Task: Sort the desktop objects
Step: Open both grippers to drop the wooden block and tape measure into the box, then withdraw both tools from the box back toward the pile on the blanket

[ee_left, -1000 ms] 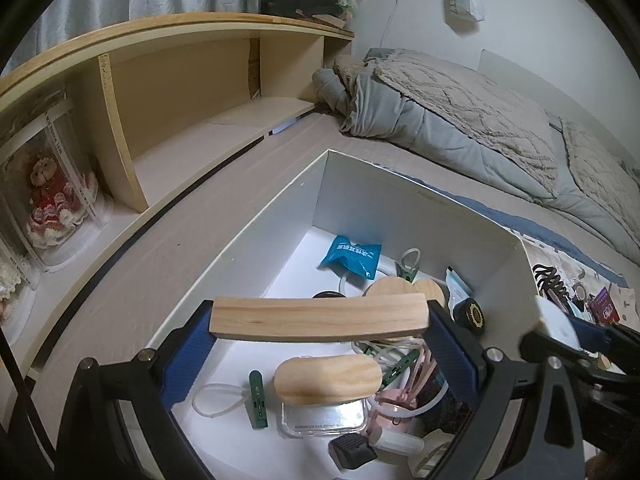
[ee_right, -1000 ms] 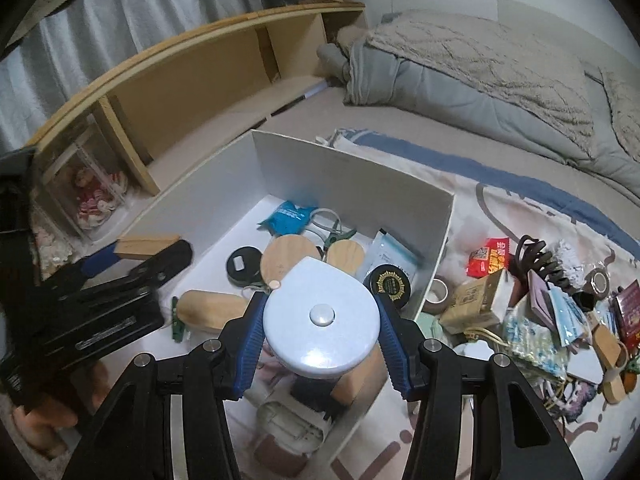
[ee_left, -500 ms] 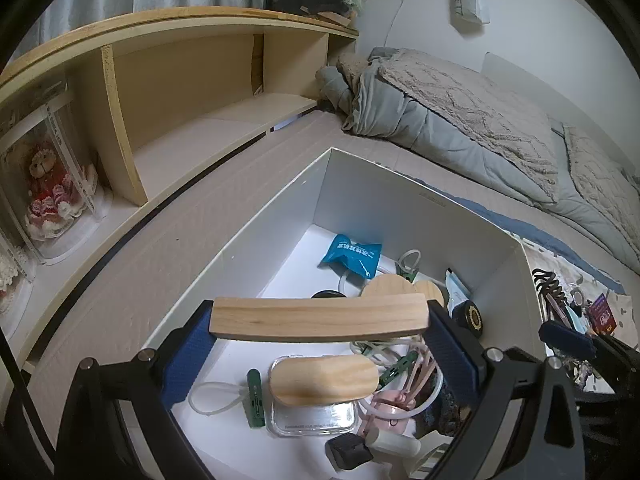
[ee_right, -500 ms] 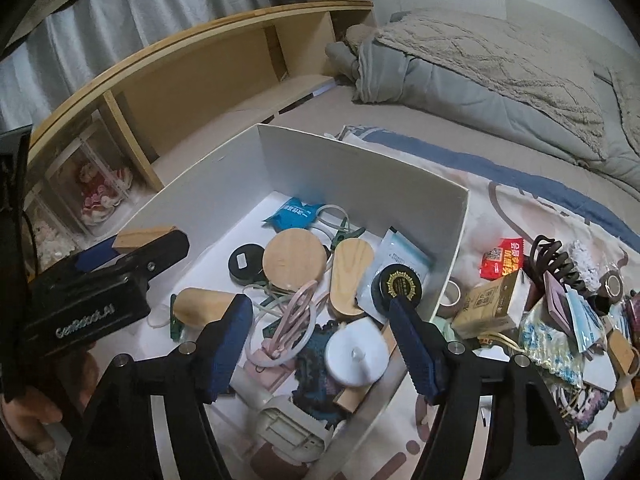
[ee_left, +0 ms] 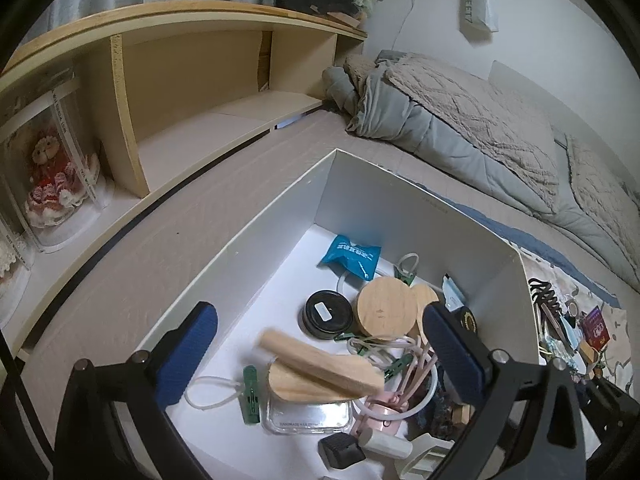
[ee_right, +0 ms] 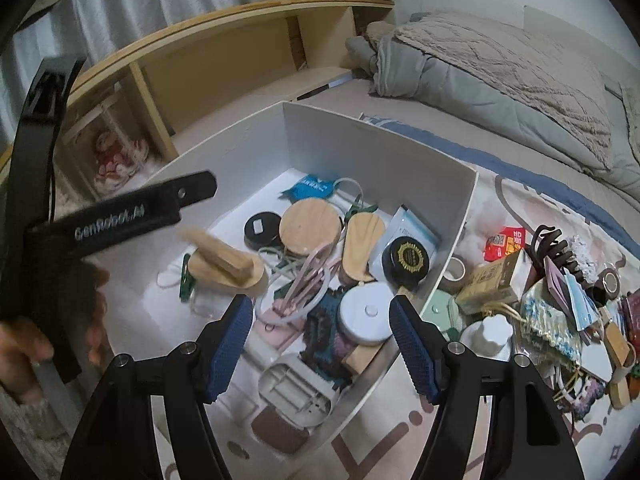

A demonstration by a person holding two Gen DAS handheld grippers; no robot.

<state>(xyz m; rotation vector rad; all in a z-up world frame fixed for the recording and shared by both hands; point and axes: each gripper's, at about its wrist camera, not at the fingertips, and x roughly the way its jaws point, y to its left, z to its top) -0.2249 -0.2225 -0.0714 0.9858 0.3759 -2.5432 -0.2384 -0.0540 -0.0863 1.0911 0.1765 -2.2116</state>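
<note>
Bedding and a wooden shelf are seen beyond the white box (ee_right: 452,216), already crowded with sorted items. Both tongs, left (ee_left: 320,354) and right (ee_right: 322,340), are spread apart and empty; a wooden block (ee_left: 320,364) is dropping below the left tongs. Clutter (ee_right: 560,292) right of the right tongs remains unsorted.

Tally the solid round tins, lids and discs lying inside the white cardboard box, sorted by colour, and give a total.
Inside the white cardboard box:
Black round tins: 2 (one with a white label, one with a gold crest)
Light wooden round lid: 1
White round plastic disc with a centre button: 1
Total: 4
</note>
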